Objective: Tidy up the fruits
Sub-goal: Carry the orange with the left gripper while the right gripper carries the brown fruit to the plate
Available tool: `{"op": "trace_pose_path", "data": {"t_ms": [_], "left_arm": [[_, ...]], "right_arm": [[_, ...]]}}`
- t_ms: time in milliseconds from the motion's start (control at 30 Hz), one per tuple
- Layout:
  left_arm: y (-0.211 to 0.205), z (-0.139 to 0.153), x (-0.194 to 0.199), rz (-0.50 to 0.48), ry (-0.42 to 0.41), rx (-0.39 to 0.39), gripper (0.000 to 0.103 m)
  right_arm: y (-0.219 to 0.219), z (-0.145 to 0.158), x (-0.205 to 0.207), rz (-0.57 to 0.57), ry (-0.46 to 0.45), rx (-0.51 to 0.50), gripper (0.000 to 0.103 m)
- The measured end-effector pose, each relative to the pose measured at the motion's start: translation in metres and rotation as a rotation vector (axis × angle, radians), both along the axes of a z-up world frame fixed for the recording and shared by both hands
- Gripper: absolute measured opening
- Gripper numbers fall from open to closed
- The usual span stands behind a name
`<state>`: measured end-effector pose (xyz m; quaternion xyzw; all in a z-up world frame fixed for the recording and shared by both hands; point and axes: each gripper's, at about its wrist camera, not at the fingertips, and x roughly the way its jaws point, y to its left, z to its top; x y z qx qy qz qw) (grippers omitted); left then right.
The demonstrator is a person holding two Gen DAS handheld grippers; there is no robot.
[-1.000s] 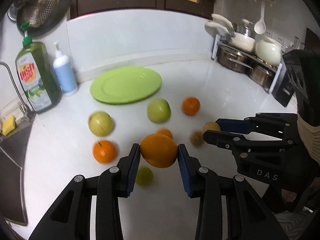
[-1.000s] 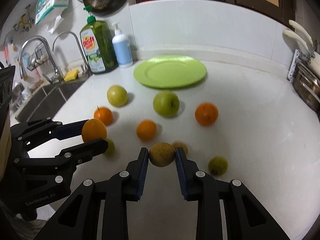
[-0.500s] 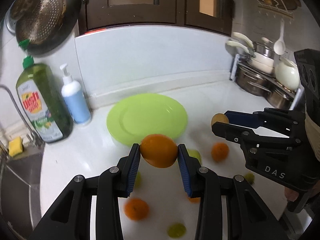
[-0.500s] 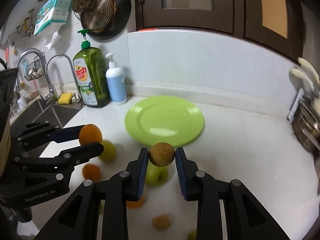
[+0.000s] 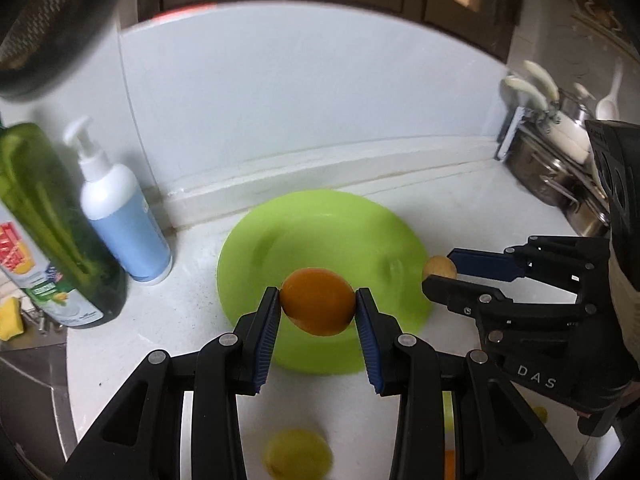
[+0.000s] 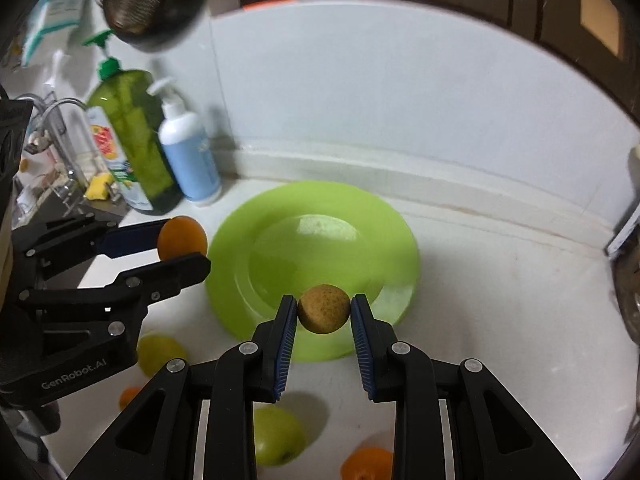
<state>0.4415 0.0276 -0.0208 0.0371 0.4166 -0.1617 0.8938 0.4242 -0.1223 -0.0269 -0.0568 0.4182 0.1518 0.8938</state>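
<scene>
My left gripper (image 5: 317,305) is shut on an orange (image 5: 318,301) and holds it above the near left edge of an empty lime-green plate (image 5: 316,232). My right gripper (image 6: 324,310) is shut on a small brown fruit (image 6: 324,309) above the plate's (image 6: 312,248) near right rim. The left gripper with its orange (image 6: 182,238) shows at the left of the right wrist view. The right gripper with the brown fruit (image 5: 439,269) shows at the right of the left wrist view. Loose fruit lies on the white counter below: a green apple (image 6: 276,436), a yellow-green apple (image 6: 160,354) and an orange (image 6: 366,462).
A green dish-soap bottle (image 5: 48,240) and a white-and-blue pump bottle (image 5: 120,216) stand left of the plate by the wall. A sink with a tap (image 6: 60,120) is at far left. A rack of steel pots (image 5: 556,172) stands at the right.
Both grippers have moved forward with their fruit, from above the loose fruit to above the green plate's near edge. The plate now looms larger and the loose fruit lies behind and below.
</scene>
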Motion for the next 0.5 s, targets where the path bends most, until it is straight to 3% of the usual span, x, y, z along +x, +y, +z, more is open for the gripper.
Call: {"op": "trace_pose_path", "data": {"t_ms": [233,500], "left_arm": [[0.01,-0.029,0.039,0.015,0.093,0.037,0.038],[0.019,-0.055,0.057,0.014,0.159,0.08,0.038]], "right_arm": [[0.016,-0.022,0.048,-0.033,0.101,-0.013,0.029],[0.029,-0.042,0.069,-0.053,0.182,-0.013,0.029]]}}
